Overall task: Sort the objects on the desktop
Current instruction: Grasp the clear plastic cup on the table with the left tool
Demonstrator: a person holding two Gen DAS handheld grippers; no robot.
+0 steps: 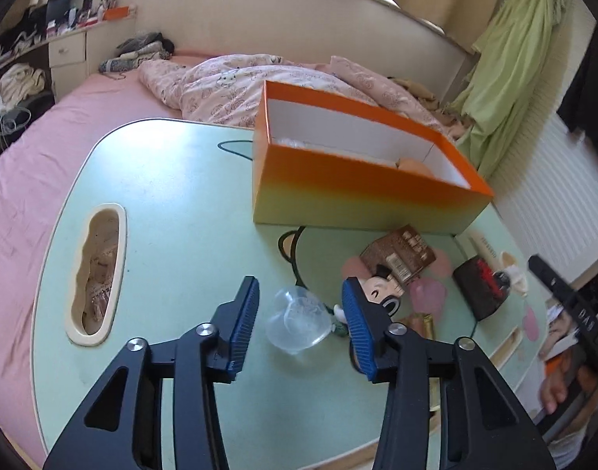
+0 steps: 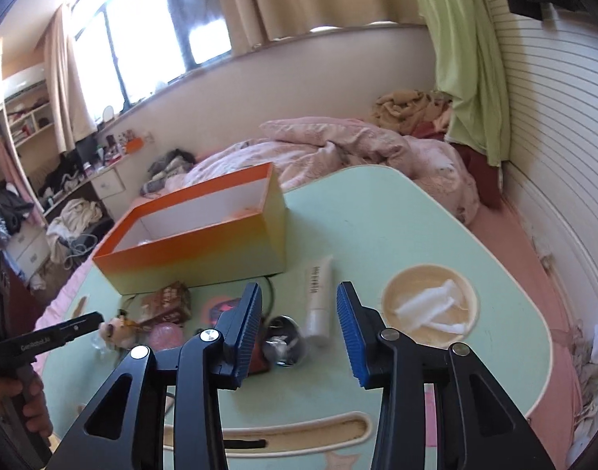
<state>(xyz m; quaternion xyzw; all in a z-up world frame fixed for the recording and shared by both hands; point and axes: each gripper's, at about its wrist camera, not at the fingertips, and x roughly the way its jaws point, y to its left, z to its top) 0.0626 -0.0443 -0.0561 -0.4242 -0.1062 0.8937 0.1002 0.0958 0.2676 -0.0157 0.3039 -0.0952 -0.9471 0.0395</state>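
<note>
On the pale green table (image 1: 173, 180), the left gripper (image 1: 301, 323) hangs over a crumpled clear plastic piece (image 1: 299, 323), its jaws apart with the plastic lying between them and no pad pressing on it. To grip well, it should settle lower and centre the piece before closing (thin plastic likely slips or buckles). Just right of it lies a small cartoon figure (image 1: 381, 293), then a brown packet (image 1: 402, 254), all in front of the open orange box (image 1: 350, 192), the probable destination. Further right, the right gripper (image 2: 299, 331) also stands open and empty, above a shiny metal cup (image 2: 285, 338) with a white tube (image 2: 318, 297) just beside; it should pick one target and avoid nudging the other.
</note>
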